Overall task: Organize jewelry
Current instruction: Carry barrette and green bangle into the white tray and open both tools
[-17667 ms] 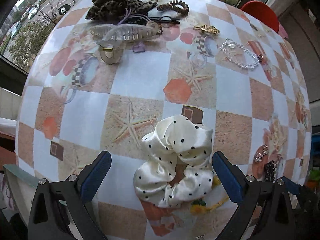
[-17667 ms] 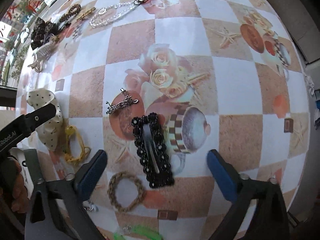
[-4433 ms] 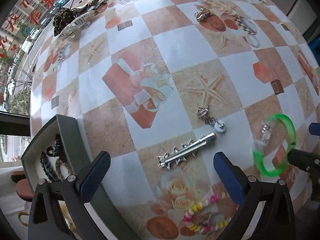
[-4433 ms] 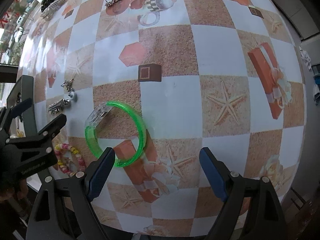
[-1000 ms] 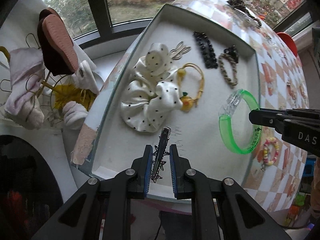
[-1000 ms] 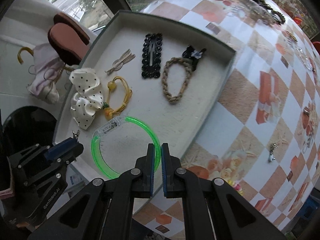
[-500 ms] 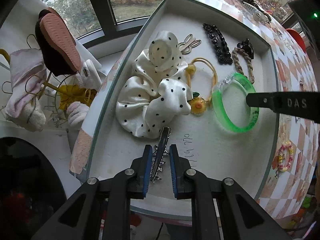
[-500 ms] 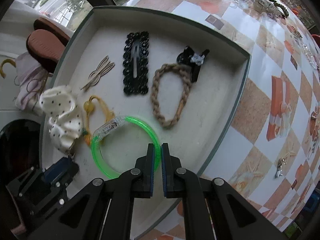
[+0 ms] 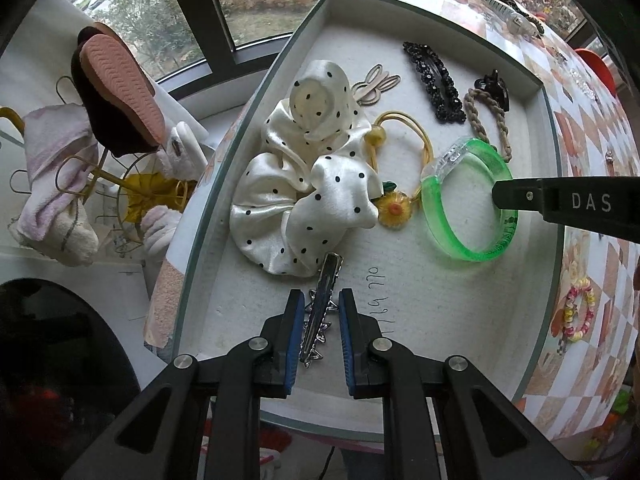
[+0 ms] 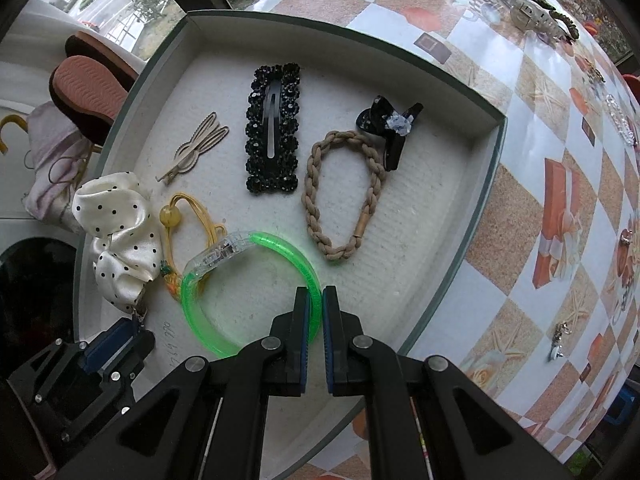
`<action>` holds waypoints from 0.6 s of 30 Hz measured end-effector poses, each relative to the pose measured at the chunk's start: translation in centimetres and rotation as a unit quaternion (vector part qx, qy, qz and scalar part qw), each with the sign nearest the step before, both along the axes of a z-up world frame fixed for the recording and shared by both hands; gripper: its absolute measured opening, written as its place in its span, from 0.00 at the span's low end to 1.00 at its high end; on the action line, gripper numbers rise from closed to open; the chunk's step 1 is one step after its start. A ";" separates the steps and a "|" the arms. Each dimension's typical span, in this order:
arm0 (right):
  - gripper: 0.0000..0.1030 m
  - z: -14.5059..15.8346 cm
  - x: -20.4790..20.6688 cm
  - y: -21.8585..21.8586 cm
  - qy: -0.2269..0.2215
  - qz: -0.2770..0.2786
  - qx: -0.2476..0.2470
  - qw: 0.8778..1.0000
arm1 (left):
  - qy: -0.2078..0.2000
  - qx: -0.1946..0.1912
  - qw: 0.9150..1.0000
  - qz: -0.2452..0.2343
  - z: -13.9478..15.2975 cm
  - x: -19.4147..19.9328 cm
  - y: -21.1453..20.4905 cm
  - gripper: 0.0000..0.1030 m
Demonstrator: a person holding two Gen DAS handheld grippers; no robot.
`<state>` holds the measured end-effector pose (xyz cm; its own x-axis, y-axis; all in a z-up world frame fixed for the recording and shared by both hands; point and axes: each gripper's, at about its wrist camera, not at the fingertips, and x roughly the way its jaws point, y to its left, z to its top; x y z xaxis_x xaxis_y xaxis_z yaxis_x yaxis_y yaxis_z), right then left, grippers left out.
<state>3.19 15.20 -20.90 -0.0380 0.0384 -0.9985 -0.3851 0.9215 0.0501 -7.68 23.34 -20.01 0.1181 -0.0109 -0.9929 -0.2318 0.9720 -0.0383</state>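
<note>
A grey tray (image 9: 548, 184) (image 10: 486, 184) lined in white holds a polka-dot scrunchie (image 9: 308, 184) (image 10: 120, 236), yellow hair tie (image 9: 404, 148), black beaded clip (image 10: 274, 140), braided tie (image 10: 340, 200) and black claw clip (image 10: 388, 124). My left gripper (image 9: 319, 312) has its jaws slightly parted around a silver spiked hair clip (image 9: 322, 308) that lies on the tray floor by the scrunchie. My right gripper (image 10: 316, 308) is shut on the rim of a green bangle (image 10: 248, 288) (image 9: 468, 204), low over the tray.
The tray sits at the edge of a checkered table (image 10: 560, 168). A bead bracelet (image 9: 576, 312) and small earrings (image 10: 558, 344) lie on the table. Hair claws and a leopard scrunchie (image 10: 532, 12) lie far back. Slippers on a rack (image 9: 116, 92) stand beyond the tray.
Both grippers have come lower into the tray. The left jaws have parted a little around the silver clip. The green bangle has come down near the yellow tie.
</note>
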 end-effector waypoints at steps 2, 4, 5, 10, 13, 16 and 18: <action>0.07 -0.1 -0.1 0.1 0.001 -0.001 0.000 1.000 | 0.001 0.001 1.000 0.001 0.0 0.0 0.0 0.20; 0.07 0.1 0.1 -0.1 0.003 -0.002 0.002 1.000 | 0.004 0.003 1.000 0.001 0.0 0.0 -0.1 0.20; 0.08 0.2 0.1 -0.2 0.005 -0.002 0.002 1.000 | 0.005 0.005 1.000 0.001 0.1 0.0 -0.1 0.20; 0.45 0.2 -0.1 -0.2 0.006 0.001 0.006 1.000 | 0.012 0.012 1.000 0.002 0.1 -0.2 -0.2 0.20; 0.45 0.3 -0.3 -0.1 0.006 0.002 0.011 1.000 | 0.015 0.016 1.000 0.001 0.1 -0.4 -0.3 0.20; 0.46 0.7 -0.2 -0.3 0.006 -0.001 0.014 1.000 | 0.019 0.022 1.000 -0.003 0.2 -0.5 -0.5 0.20; 0.47 0.9 -0.2 -0.5 0.006 -0.004 0.018 1.000 | 0.019 0.023 1.000 -0.004 0.2 -0.5 -0.5 0.20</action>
